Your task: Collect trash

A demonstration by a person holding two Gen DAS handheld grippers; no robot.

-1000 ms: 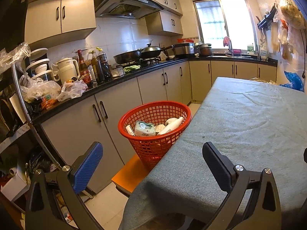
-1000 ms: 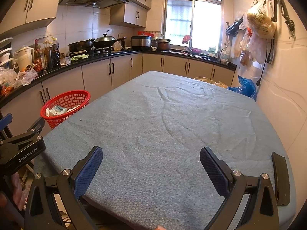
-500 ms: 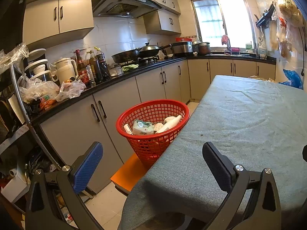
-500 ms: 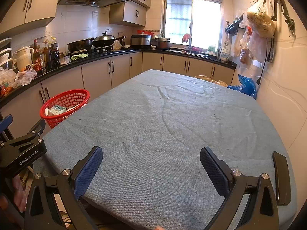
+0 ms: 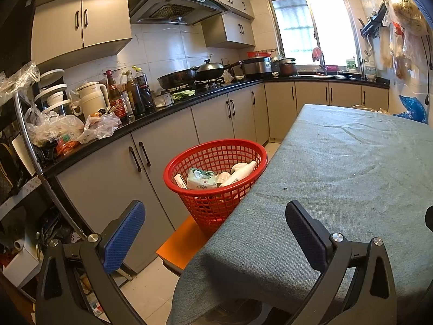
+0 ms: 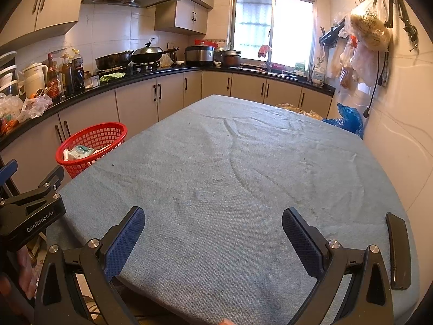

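A red mesh basket (image 5: 216, 151) stands on an orange stool (image 5: 184, 243) beside the table's left edge. It holds a tissue pack (image 5: 201, 180), a white bottle (image 5: 239, 173) and other white trash. It also shows in the right wrist view (image 6: 92, 138). My left gripper (image 5: 215, 228) is open and empty, short of the basket, over the table's near corner. My right gripper (image 6: 213, 233) is open and empty above the grey tablecloth (image 6: 230, 162). The left gripper's body (image 6: 29, 211) shows at the left of the right wrist view.
A black counter (image 5: 151, 124) with bottles, a kettle, plastic bags and pans runs along the left and back. A black flat object (image 6: 397, 252) lies at the table's right edge. A blue bag (image 6: 346, 119) sits at the far right corner. Bags hang on the right wall.
Both grippers stay open and empty. The left wrist view has drifted slightly, so the basket sits a little lower and further left. The right view has barely moved.
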